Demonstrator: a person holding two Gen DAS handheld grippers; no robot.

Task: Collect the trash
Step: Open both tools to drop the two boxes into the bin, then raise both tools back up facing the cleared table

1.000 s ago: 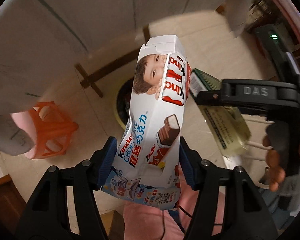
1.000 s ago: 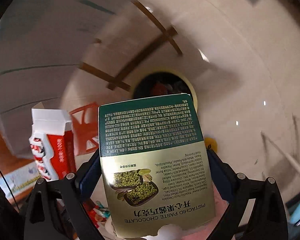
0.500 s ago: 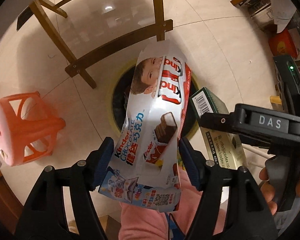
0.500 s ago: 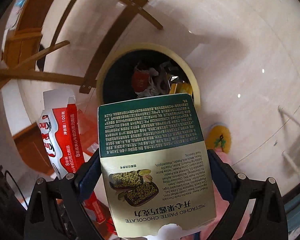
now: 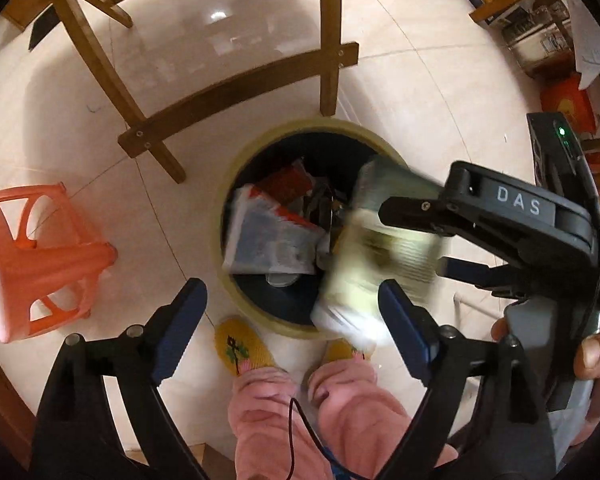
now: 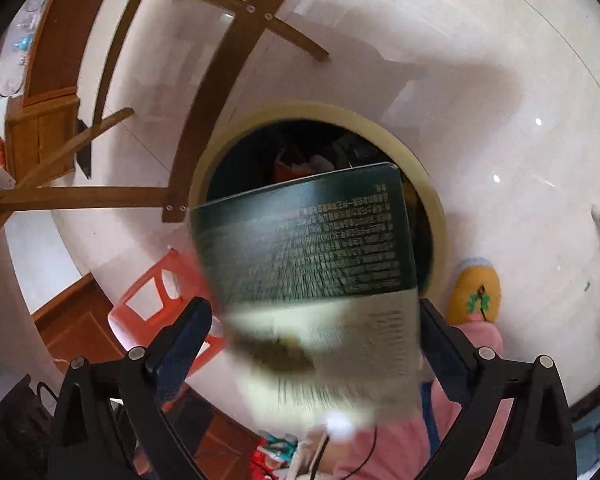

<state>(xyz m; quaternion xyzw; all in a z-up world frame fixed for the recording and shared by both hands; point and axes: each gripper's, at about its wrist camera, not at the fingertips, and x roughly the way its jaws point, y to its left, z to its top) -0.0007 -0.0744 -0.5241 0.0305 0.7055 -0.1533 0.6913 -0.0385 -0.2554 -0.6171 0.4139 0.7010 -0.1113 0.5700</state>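
Observation:
A round bin [image 5: 312, 125] with a yellow rim and a dark liner stands on the floor under both grippers. The white Kinder chocolate box [image 5: 268, 244] lies inside it on other trash. My left gripper [image 5: 290, 292] hangs over the bin's near edge, its jaws opening wide with nothing between them. The green and cream pistachio chocolate box [image 6: 308, 240] is blurred between the fingers of my right gripper [image 6: 314, 308], tilted toward the bin [image 6: 300, 110], with a gap beside the left pad. From the left wrist view, this box [image 5: 380, 252] hangs over the bin beside the right gripper [image 5: 412, 240].
An orange plastic stool [image 5: 40, 256] lies on its side left of the bin. Wooden chair legs and a crossbar [image 5: 236, 92] stand just behind it. A person's yellow slippers [image 5: 240, 344] and pink trouser legs are at the bin's near side. Cluttered shelves sit far right.
Both grippers have come down closer to the bin. The left jaws spread and the Kinder box dropped into the bin. The pistachio box has slid forward out of the right jaws and is blurred.

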